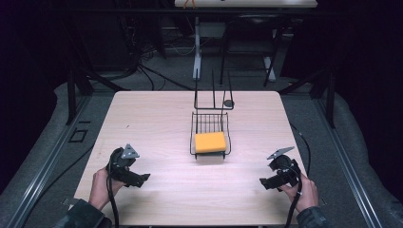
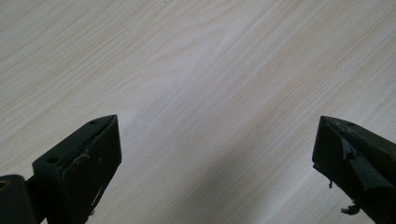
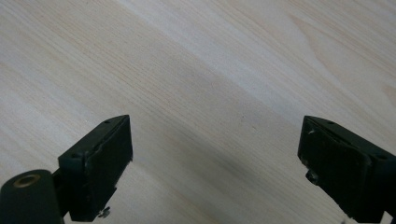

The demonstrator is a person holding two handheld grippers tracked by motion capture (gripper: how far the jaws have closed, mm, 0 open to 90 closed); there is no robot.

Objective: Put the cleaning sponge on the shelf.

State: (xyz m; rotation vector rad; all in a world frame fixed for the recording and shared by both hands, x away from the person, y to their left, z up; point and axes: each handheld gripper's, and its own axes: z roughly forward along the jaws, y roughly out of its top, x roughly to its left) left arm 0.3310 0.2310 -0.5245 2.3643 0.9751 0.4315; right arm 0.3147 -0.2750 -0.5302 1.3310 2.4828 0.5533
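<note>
A black wire basket (image 1: pixel 194 127) stands near the middle of the pale wooden table (image 1: pixel 152 123), with a yellow-orange sponge block (image 1: pixel 210 141) lying in it. My left gripper (image 1: pixel 141 179) rests low over the table's front left, held by a hand, pointing right. My right gripper (image 1: pixel 266 182) sits at the front right, pointing left. Both stand well apart from the basket. In the left gripper view the jaws of my left gripper (image 2: pixel 217 154) are spread wide over bare wood. The right gripper view has my right gripper (image 3: pixel 215 158) spread wide too, nothing between the jaws.
A thin black wire frame (image 1: pixel 214 95) rises just behind the basket, with a small dark round thing (image 1: pixel 228 102) at its base. Cables trail from both grippers off the front edge. Dark floor, table legs and cables lie beyond the far edge.
</note>
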